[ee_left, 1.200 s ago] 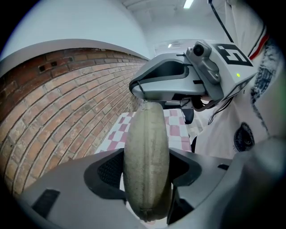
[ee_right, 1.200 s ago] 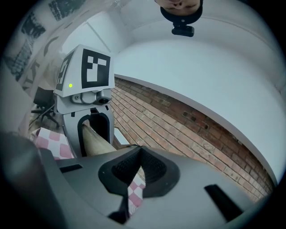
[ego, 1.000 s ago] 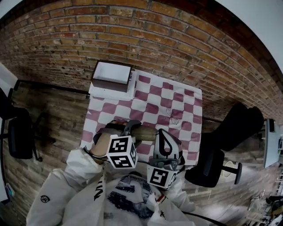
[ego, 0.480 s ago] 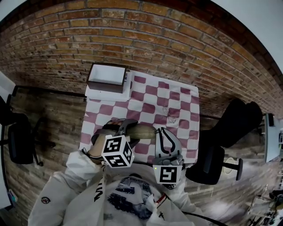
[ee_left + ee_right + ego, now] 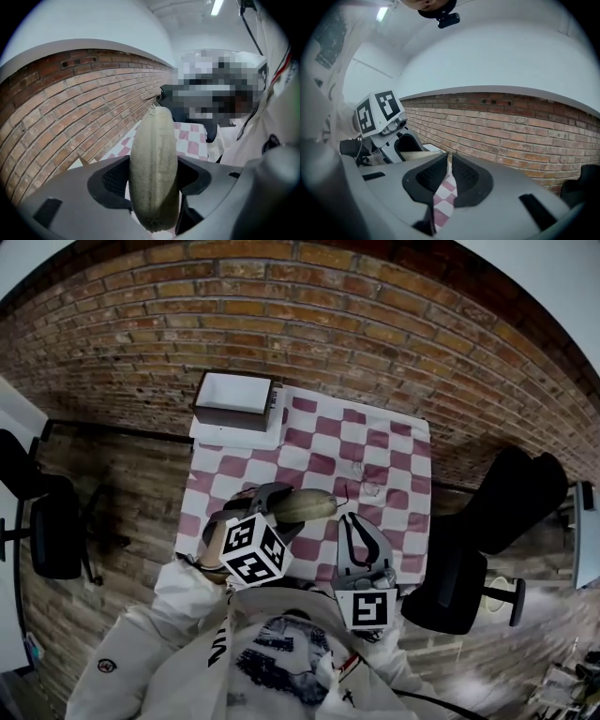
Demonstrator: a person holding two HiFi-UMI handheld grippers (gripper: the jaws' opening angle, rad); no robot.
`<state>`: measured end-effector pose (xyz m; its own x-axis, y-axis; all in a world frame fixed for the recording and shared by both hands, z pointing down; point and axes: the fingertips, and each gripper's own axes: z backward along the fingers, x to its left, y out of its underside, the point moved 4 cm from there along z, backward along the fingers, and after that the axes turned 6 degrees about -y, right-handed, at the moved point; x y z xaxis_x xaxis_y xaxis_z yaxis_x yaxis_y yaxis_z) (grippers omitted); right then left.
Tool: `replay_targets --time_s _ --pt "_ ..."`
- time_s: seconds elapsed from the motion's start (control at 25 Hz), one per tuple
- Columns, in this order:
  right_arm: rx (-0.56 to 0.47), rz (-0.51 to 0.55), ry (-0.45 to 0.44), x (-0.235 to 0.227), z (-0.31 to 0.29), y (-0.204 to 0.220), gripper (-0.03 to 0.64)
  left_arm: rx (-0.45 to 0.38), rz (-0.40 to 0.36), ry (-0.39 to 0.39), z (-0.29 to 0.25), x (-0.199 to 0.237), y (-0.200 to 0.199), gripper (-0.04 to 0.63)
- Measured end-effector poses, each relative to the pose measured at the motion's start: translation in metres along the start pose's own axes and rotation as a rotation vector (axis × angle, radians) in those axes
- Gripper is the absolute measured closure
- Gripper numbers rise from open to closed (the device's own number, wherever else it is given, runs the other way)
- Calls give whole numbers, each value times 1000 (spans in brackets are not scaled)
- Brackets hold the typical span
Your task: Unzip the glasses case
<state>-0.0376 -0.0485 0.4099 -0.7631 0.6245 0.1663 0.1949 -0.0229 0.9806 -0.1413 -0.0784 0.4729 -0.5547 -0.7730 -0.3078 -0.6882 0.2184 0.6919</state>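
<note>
a surface (image 5: 319, 442) with a red and white checked cloth carries a white open box (image 5: 234, 395) at its far left corner. over the near edge, the left hand-held gripper (image 5: 279, 507) pinches one end of the olive glasses case (image 5: 307, 505), which lies level above the cloth and sticks out from between the pads with its seam facing that gripper's camera. the right hand-held gripper (image 5: 450, 164) has its jaws pressed almost together with nothing between them. its tip is just beside the case's free end, apart from it.
</note>
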Motion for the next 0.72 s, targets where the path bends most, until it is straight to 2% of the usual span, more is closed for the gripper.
replay_targets --time_s 0.16,0.4,0.72 --pt "18 -56 -26 -12 20 8 598 -11 89 -19 3 -8 -6 313" --pt "11 -152 -33 -42 56 22 600 -115 258 -50 9 -37 -25 313" --pt "-51 -199 -58 -63 91 20 601 -203 366 -147 22 -70 -47 313"
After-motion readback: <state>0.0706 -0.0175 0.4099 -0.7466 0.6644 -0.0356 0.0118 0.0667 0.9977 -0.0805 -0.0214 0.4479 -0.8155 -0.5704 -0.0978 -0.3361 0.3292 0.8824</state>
